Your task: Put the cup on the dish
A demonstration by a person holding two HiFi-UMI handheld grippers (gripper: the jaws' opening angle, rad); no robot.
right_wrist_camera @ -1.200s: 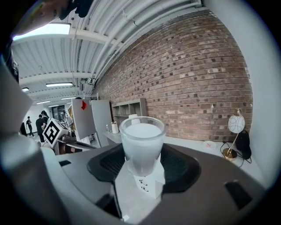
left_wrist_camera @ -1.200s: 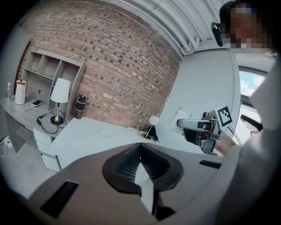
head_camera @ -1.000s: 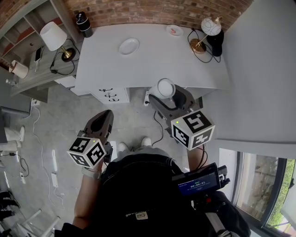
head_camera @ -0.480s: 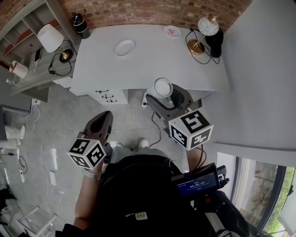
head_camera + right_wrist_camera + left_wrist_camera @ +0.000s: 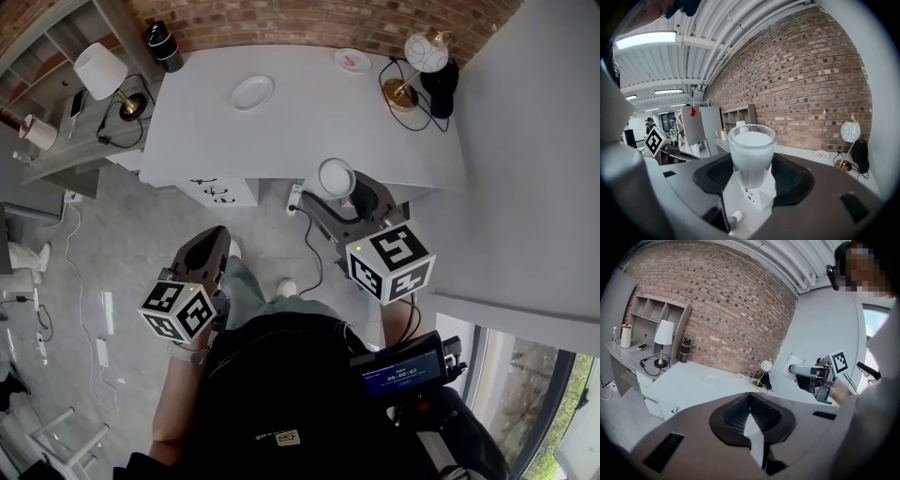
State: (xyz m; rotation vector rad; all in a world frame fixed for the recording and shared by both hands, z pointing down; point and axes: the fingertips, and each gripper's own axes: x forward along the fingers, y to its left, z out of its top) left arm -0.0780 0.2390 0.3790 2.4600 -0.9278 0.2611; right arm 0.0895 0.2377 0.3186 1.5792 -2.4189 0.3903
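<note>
Cup (image 5: 752,157) is up off the table, clamped between the jaws of the right gripper (image 5: 349,199). The pads press in from both sides low on its wall, and it stands upright with the rim clear above them. Left gripper (image 5: 208,242) hangs low and idle, its jaws together with nothing between them.

Now the carry. The plain white dish (image 5: 251,92) sits on the grey table (image 5: 309,131), well ahead of the right jaws and off to their left, towards the far edge. My read is that the reach should go forward and leftward over the tabletop with the cup level. Then it should come straight down over the dish's middle, and the jaws should part only once the base is seated. Since the grip is low, a tilt could tip the cup, so it wants a slow wrist. The left gripper is best kept out of the path.

A second, smaller dish with a red mark (image 5: 352,61) lies ahead and slightly right of the jaws, near the globe lamp (image 5: 424,52). I take the plain one as the target, though that is a guess.

The right gripper view settles the grip, but it shows only the red-marked dish beside the lamp, not the plain one. The head view lays out both dishes and the gap to cross. The left gripper view shows the plain dish ahead of its own closed jaws, with the right gripper off to the right.
</note>
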